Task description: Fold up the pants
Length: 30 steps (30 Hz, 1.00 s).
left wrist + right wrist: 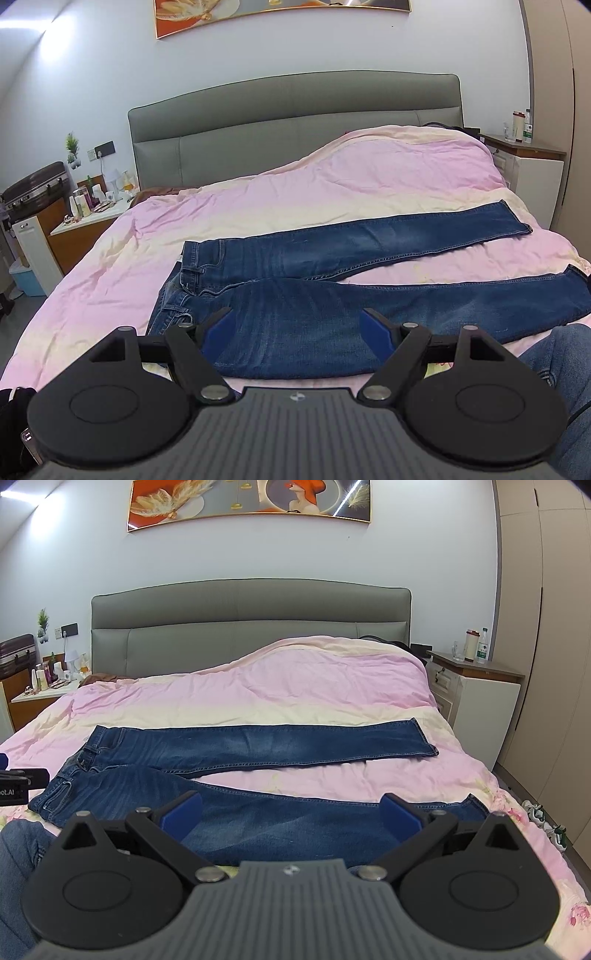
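The jeans [332, 280] are lying flat on the bed, on top of a pink duvet [295, 192], and they run sideways across it: waistband toward the left side of the bed, both leg cuffs out to the right. So the long axis is crosswise, parallel to the grey headboard [295, 122]. The legs are splayed in a narrow V, far leg nearer the headboard, near leg along the front edge of the bed, with a strip of duvet showing between them.

The left hand-held gripper [297, 323] is spread wide, holding nothing, hovering over the hip and upper thigh of the near leg. The right hand-held gripper [291, 808] is also spread wide with nothing in it, further down that same leg, toward the knee and shin.

From the left wrist view you get the waistband up close, fly and belt loops, but the near leg's cuff runs out of the picture at the right. The right wrist view shows both cuffs, a pair of sneakers [546, 823] on the floor by the bed, and a sliver of the left hand-held gripper at its left edge. Both views catch the nightstand [480, 698] with bottles on the right.
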### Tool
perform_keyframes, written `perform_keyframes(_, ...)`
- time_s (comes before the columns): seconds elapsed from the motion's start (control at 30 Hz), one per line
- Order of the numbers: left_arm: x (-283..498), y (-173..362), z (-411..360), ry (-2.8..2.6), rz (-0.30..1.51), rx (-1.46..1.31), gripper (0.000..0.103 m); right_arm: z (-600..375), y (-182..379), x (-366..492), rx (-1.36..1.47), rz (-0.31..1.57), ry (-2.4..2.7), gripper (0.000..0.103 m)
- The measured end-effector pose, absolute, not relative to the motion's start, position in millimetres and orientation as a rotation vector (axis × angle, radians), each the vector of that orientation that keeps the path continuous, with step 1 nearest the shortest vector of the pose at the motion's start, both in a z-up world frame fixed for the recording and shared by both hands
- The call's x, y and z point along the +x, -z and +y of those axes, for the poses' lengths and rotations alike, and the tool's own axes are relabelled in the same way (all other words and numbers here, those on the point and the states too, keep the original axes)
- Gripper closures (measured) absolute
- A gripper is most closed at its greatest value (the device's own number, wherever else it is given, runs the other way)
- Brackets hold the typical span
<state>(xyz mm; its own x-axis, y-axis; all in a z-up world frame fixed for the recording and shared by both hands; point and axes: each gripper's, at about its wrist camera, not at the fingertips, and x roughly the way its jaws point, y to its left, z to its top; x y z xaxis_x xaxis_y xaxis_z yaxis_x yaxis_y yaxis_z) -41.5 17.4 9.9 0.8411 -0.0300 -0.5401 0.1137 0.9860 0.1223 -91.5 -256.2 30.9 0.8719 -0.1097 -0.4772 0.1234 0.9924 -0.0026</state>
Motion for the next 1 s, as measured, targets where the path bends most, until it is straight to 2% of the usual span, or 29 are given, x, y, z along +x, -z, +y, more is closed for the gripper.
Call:
perform_keyframes(0.7, -39, -12, 20, 0.100, 0.569, 0.137, 0.013, -254, -27, -92, 0.025, 0.503, 0.109, 0.005)
perform_keyframes(0.77, -37, -12, 24, 0.123, 0.562, 0.119, 0.016, -257, -27, -91, 0.028, 0.496, 0.108, 0.005)
perform_keyframes(0.83, -29, -11, 28, 0.126, 0.558, 0.120, 0.027, -265, -27, -90, 0.026, 0.474, 0.117, 0.005)
perform_keyframes(0.93, -13, -8, 41, 0.132, 0.569, 0.105, 0.038, -280, -25, -88, 0.014, 0.411, 0.089, 0.005)
perform_keyframes(1.0, -3, -4, 51, 0.143, 0.575, 0.086, 0.041, -291, -21, -86, 0.001, 0.371, 0.058, 0.005)
